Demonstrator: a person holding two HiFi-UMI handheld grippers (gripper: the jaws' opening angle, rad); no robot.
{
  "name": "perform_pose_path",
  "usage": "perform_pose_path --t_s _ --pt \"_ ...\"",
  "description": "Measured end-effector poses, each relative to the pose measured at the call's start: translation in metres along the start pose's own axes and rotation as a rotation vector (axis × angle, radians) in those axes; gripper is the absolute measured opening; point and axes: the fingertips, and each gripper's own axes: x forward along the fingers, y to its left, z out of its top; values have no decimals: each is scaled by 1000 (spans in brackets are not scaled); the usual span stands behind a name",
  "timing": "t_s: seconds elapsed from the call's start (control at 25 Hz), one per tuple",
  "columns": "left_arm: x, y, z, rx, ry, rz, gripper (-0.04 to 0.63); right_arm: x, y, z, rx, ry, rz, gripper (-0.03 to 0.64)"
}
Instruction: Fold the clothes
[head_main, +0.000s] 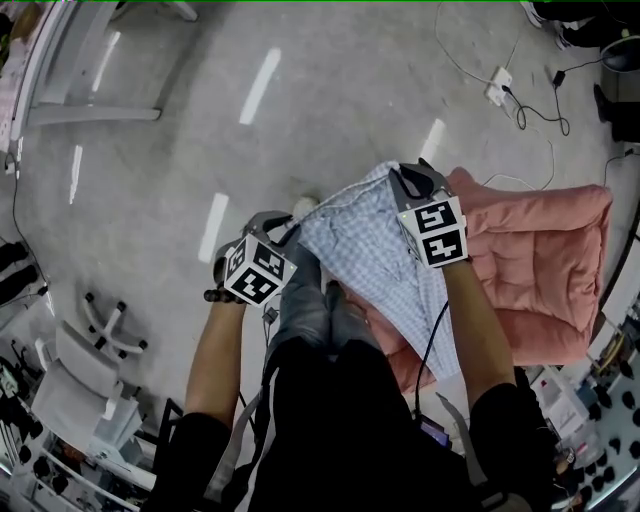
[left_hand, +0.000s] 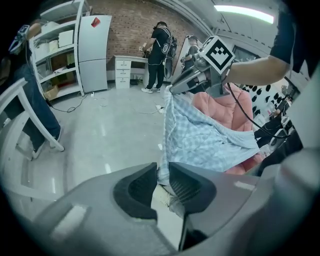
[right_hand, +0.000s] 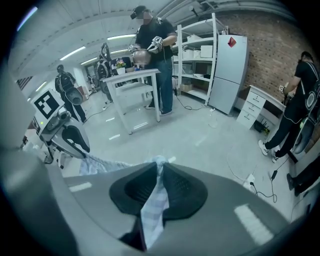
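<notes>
Pale blue-and-white checked garment (head_main: 372, 250), salmon-pink quilted cushion (head_main: 545, 265) on the right, grey floor (head_main: 330, 100) — streaked with white glare.

Soft checked cloth shirt (head_main: 375, 255), quilted cushion (head_main: 540, 270)

cloth (head_main: 375, 260) — right edge behind forearm (head_main: 472, 322); cushion (head_main: 545, 250) — partly under cloth

No readable text, label, brand or number shows anywhere.
</notes>
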Motion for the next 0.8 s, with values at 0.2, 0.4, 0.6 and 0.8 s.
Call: perform_pose_path --t_s 0.2,0.4,0.6,0.8 --pt "0 5 -3 -13 -2 -22 89 10 -2 -2 11 6 0 44" --pt "3 18 1 -46 -17 -15 86 17 -4 1 23 21 -5 46" --pt "4 22 5 -35 -23 -16 94 26 0 -4 44 29 17 126" --pt "-2 25 -2 -40 -21 -17 94 34 12 -3 35 46 39 150"
